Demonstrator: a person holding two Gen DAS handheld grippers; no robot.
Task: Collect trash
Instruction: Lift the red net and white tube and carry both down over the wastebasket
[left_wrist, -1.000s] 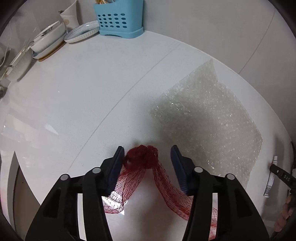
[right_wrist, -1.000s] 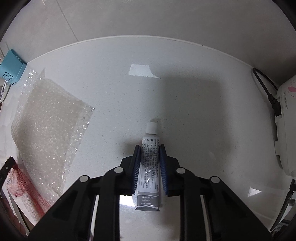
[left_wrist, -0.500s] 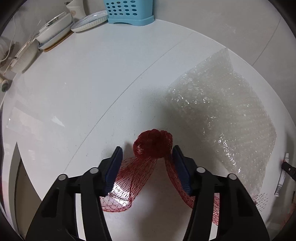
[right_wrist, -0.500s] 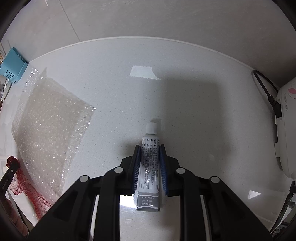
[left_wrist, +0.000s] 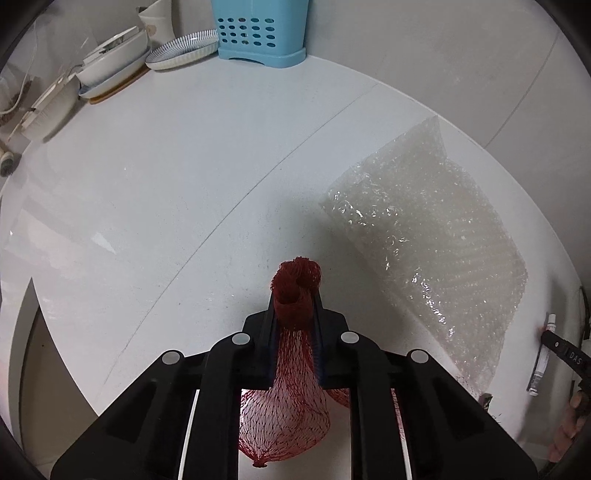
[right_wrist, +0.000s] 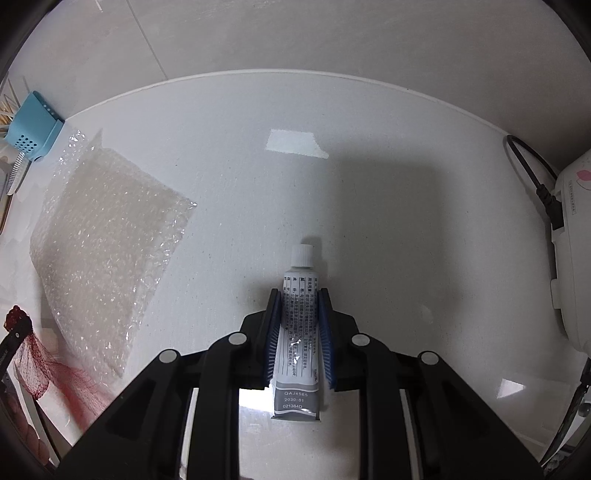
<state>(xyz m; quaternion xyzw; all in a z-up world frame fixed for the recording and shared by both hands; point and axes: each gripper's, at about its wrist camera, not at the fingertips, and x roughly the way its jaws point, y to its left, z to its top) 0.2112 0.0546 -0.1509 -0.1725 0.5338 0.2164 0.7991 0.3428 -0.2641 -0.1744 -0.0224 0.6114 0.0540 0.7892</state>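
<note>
Pointing steeply down, left claw (left_wrist: 295, 295) just closed, pinching red net (left_wrist: 291, 369).

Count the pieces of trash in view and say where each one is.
3. The red mesh net is pinched in the left gripper, the small tube is clamped in the right gripper, and the bubble wrap lies on the counter between them. More may lie outside both views.
</note>
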